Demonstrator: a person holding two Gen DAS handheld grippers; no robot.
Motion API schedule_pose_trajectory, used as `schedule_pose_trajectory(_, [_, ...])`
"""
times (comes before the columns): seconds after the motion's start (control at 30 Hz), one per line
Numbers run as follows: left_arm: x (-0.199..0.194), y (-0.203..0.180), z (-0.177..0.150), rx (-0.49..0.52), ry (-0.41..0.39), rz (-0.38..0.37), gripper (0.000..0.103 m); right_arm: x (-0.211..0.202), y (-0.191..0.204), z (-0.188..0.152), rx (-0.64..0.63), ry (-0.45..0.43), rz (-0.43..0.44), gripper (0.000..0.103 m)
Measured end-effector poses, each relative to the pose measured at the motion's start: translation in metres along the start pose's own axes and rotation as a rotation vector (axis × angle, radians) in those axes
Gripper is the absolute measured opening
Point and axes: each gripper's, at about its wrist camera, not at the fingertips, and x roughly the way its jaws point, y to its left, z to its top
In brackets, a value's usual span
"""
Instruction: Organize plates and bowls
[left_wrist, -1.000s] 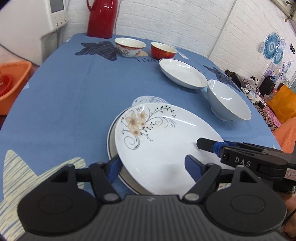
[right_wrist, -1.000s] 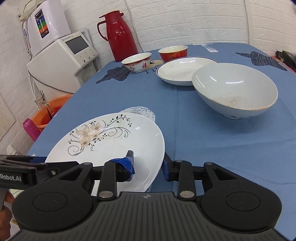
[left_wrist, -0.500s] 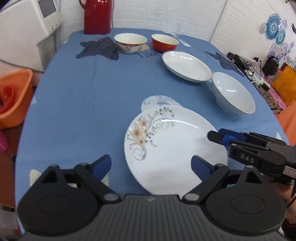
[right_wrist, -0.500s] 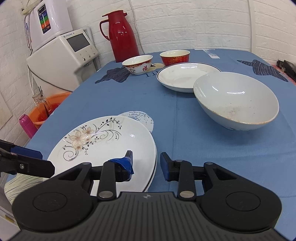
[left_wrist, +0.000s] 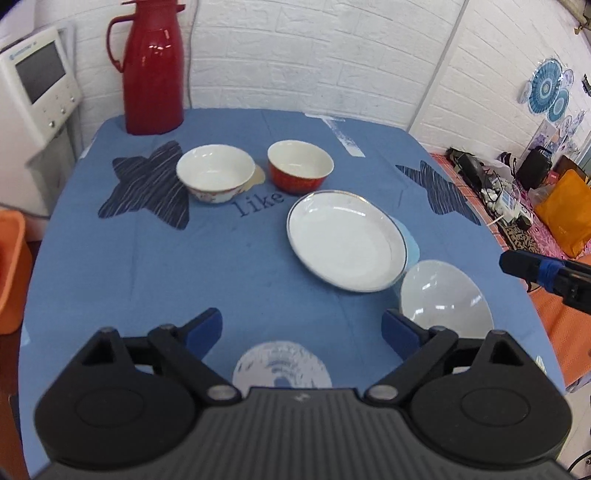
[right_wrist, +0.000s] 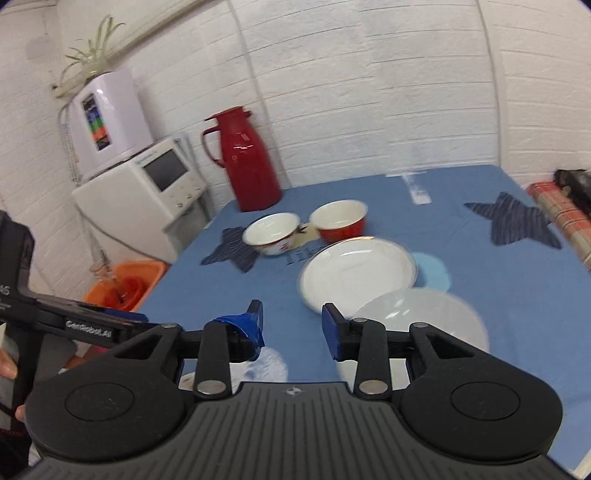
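Left gripper (left_wrist: 303, 328) stands wide, nothing between its fingers. Right gripper (right_wrist: 291, 325) is narrow and its jaws are opening; nothing sits between them.

Ahead of the left gripper, slightly right, lies the gold-rimmed plate (left_wrist: 347, 240). The large white bowl (left_wrist: 445, 297) sits just beside it, close to the right finger. Farther ahead stand the white bowl (left_wrist: 215, 172) and red bowl (left_wrist: 300, 166), near each other. The right-wrist view is blurred, so whether plate and large bowl touch is uncertain.

Judgement: next pickup is likely the plate. Approach low at its rim, clear of the large bowl, and close gently.
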Motion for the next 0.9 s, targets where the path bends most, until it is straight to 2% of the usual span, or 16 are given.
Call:
schedule_pose_trajectory(0.07, [0.026,-0.005,0.024,-0.001,0.032,0.012,0.094,0.021,-0.021,0.026,-0.003,0.038,-0.064,0.02])
schedule_pose_trajectory(0.17, [0.069,-0.007,0.05,-0.015,0.097,0.019,0.094,0.072,-0.054,0.052,0.017,0.175,-0.139,0.021])
schedule_pose_trajectory(0.3, [0.12,-0.005,0.071,-0.028,0.176,0.054,0.094,0.136,-0.083,0.064,0.05,0.303,-0.153,0.023])
schedule_pose_trajectory(0.43, [0.155,-0.001,0.082,-0.054,0.236,0.032,0.094,0.19,-0.104,0.067,0.096,0.402,-0.168,0.023])
schedule_pose_trajectory(0.63, [0.192,0.005,0.083,-0.084,0.309,0.037,0.094,0.238,-0.118,0.065,0.138,0.497,-0.16,0.024])
schedule_pose_trajectory(0.8, [0.203,0.007,0.08,-0.098,0.32,0.015,0.092,0.256,-0.118,0.061,0.127,0.548,-0.156,0.026])
schedule_pose_trajectory(0.87, [0.207,0.008,0.078,-0.109,0.332,0.003,0.075,0.26,-0.119,0.058,0.122,0.561,-0.141,0.026])
schedule_pose_trajectory(0.9, [0.208,0.008,0.078,-0.109,0.325,0.001,0.076,0.261,-0.119,0.057,0.118,0.557,-0.137,0.026])
